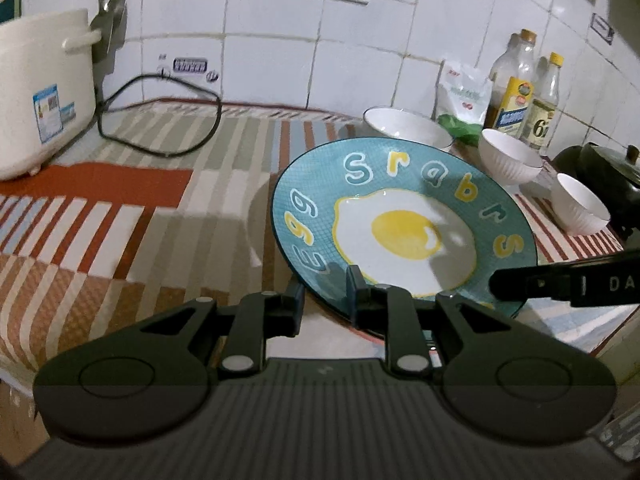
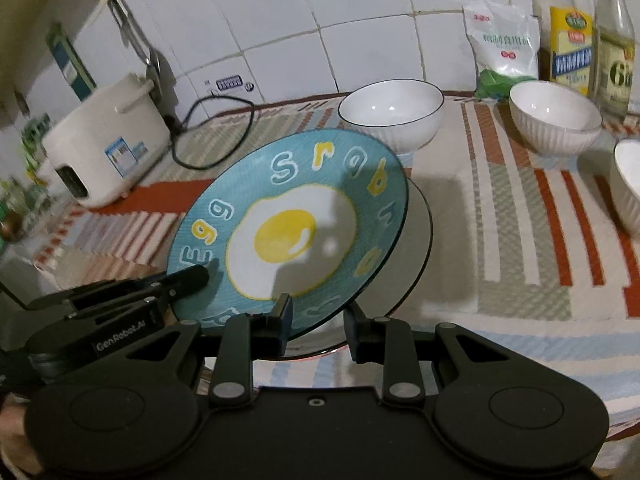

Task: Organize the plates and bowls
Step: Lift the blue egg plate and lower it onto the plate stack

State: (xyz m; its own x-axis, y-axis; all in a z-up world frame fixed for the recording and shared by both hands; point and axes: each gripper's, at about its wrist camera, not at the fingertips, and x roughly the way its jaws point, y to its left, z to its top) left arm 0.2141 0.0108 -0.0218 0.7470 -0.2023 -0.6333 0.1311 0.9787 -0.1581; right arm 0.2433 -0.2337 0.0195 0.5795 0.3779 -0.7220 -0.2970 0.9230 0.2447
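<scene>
Teal plate (image 1: 404,224), printed with a fried egg and pale lettering round its rim, is being held tilted above the striped cloth (image 1: 120,208) by both tools at once.

Left gripper (image 1: 326,288): its jaws are standing nearly closed and clamping the near edge of the teal plate, one finger above the printed face and the other below the rim. In the right wrist view this gripper is reaching in from the left and pinching the edge beside the letters.

Right gripper (image 2: 316,316): its jaws are clenching the near rim of the same plate, the left finger lying on the printed face and the right finger showing under the edge. In the left wrist view its black finger is entering from the right and lying over the rim.

White plate (image 2: 420,248) with a dark rim is lying on the cloth directly beneath the teal plate, showing past its right edge.

Three white bowls are standing beyond the plates: large bowl (image 2: 392,112), ribbed bowl (image 2: 556,120), and third bowl (image 2: 628,184) at the right edge.

Rice cooker (image 2: 104,144) is sitting at far left; two bottles (image 2: 568,28) are standing against the tiled wall (image 2: 360,20).
</scene>
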